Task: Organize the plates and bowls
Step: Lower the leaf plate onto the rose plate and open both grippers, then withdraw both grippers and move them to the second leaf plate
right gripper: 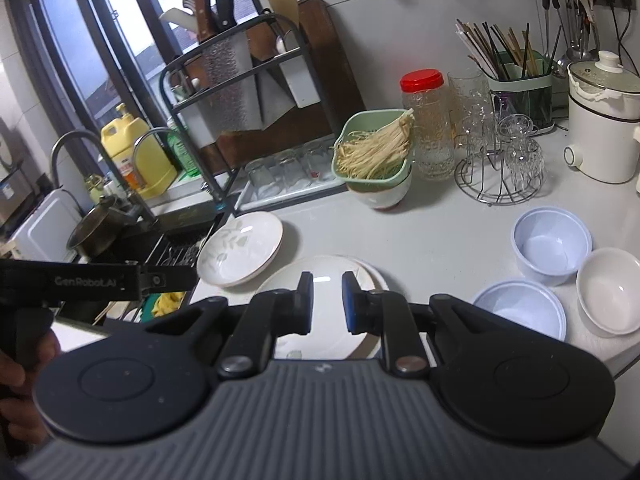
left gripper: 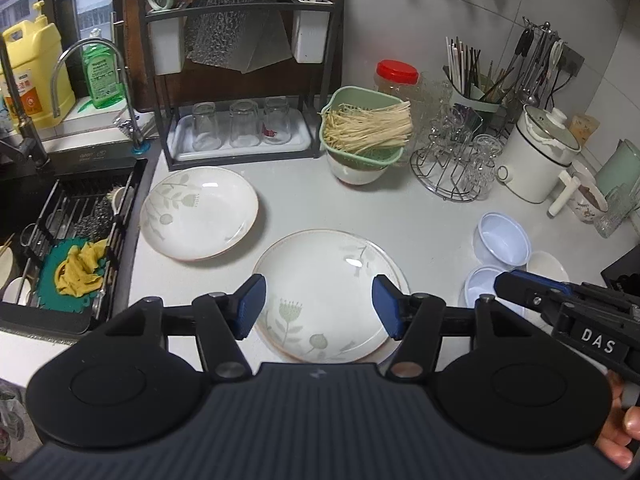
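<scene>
A floral white plate lies on the counter at the near edge, and a second rim shows under its right side. My left gripper hovers open above it, blue pads apart, holding nothing. A deeper floral plate sits further back on the left, beside the sink. Two pale blue bowls and a white bowl are grouped at the right. My right gripper is shut, with only a narrow gap and nothing in it, above the near plate. The blue bowls lie to its right.
A sink with a black drain rack borders the counter at the left. A black shelf with upturned glasses, a green colander of noodles, a wire glass stand and a white pot line the back.
</scene>
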`<state>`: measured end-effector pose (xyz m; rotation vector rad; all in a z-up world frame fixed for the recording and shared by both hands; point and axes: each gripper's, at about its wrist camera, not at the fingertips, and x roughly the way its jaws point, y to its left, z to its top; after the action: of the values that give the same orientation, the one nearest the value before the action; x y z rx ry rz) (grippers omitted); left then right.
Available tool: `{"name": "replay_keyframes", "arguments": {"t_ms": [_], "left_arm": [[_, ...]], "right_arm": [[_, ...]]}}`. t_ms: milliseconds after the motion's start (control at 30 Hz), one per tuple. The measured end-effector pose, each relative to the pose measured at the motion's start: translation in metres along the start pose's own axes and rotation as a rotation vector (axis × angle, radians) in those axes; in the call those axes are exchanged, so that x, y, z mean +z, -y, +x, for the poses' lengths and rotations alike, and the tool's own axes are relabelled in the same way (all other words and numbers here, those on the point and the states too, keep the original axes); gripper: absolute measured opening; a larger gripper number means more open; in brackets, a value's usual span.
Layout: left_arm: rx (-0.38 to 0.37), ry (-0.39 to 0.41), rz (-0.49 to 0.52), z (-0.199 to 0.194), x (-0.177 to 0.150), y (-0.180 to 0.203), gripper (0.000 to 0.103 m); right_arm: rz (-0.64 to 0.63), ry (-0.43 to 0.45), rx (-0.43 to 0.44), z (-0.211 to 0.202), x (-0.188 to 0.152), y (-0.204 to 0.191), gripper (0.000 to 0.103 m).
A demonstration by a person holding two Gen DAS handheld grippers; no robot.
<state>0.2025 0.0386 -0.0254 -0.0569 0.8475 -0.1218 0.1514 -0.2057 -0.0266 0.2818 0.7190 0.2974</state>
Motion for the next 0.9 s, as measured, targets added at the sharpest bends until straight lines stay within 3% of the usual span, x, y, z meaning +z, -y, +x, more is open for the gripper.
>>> {"name": "replay_keyframes", "arguments": {"t_ms": [467,900], "left_arm": [[0.072,0.025,-0.054,-0.045,-0.053,0.020,0.070],[0.138,0.037,-0.154,-0.061,-0.078,0.004,0.075]], "right_arm": [[-0.110,-0.009,0.054,-0.028,-0.029,-0.005,0.019],[-0.162,-0.031,0.097,-0.026,-0.036,-0.013,0.020]]}}
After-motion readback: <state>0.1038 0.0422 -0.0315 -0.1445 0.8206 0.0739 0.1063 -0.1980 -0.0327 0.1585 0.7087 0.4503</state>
